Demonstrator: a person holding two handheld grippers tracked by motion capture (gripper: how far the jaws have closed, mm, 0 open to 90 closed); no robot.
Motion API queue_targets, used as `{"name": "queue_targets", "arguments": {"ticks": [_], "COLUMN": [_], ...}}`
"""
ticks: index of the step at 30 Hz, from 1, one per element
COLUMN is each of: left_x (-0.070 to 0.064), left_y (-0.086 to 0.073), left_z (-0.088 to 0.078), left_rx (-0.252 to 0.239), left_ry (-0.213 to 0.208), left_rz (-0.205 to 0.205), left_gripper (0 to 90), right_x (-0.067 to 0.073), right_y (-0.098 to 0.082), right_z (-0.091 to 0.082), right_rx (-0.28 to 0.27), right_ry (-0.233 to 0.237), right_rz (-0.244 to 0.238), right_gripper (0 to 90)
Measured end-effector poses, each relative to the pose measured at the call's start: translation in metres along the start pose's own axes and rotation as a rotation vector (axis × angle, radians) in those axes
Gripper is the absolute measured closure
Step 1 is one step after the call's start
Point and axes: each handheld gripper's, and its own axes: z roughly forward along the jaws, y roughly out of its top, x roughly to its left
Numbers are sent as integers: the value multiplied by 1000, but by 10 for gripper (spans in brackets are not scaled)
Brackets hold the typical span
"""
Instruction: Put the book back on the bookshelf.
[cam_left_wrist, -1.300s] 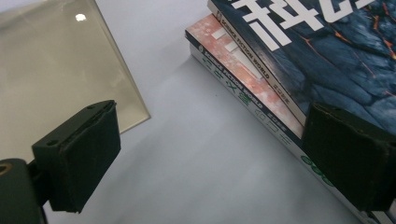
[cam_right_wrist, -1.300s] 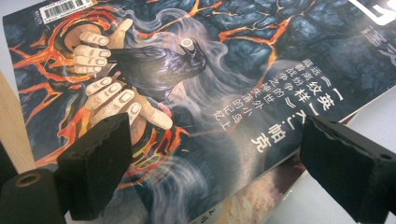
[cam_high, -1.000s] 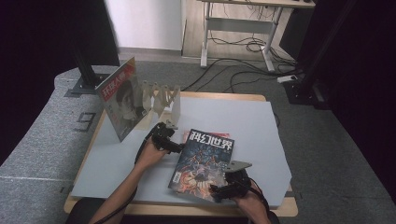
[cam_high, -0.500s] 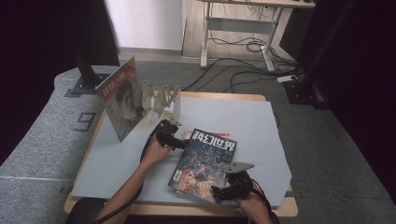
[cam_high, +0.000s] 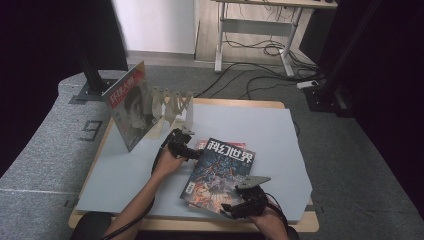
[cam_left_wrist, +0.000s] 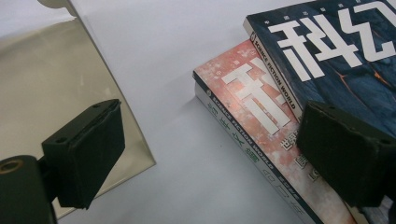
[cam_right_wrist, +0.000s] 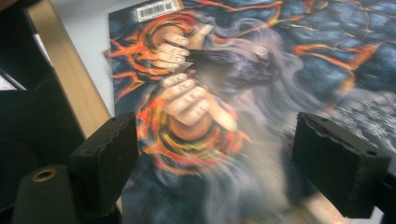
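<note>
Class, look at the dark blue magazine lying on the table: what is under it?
Under the dark blue magazine lies a red-covered magazine, its upper end showing; the rest is covered.

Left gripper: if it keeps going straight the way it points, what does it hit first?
Probably the red magazine under the dark magazine; the open left gripper is aimed at its near spine edge, though bare mat comes first if it is angled down.

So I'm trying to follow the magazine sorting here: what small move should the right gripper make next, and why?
Probably ease the right gripper forward to slip its jaws over the near edge of the dark magazine, then close. Its jaws have just been closing a little but stand wide apart above the cover, pressing on nothing. The left gripper is open at the stack's far corner, over the red magazine.
</note>
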Motion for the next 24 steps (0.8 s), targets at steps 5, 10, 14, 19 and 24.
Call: {"name": "queue_targets", "arguments": {"ticks": [5, 10, 14, 19, 24], "left_x": [0, 0, -1, -6, -11], "left_y": [-1, -6, -12, -25, -38], "left_z": [0, -4, -12, -24, -38], "left_rx": [-4, 5, 11, 13, 10], "left_ry": [-3, -16, -14, -28, -33], "left_rz": [-14, -7, 10, 34, 54], "left_gripper": [70, 56, 49, 46, 43], "right_x": [5, 0, -4, -16, -33], "right_y": [2, 1, 1, 1, 1], "right_z": [3, 1, -1, -4, -8], "right_rx": [20, 12, 18, 10, -4], "right_ry": [-33, -36, -58, -94, -125], "right_rz": [-32, -24, -18, 8, 58], "right_gripper": [141, 139, 132, 132, 130]}}
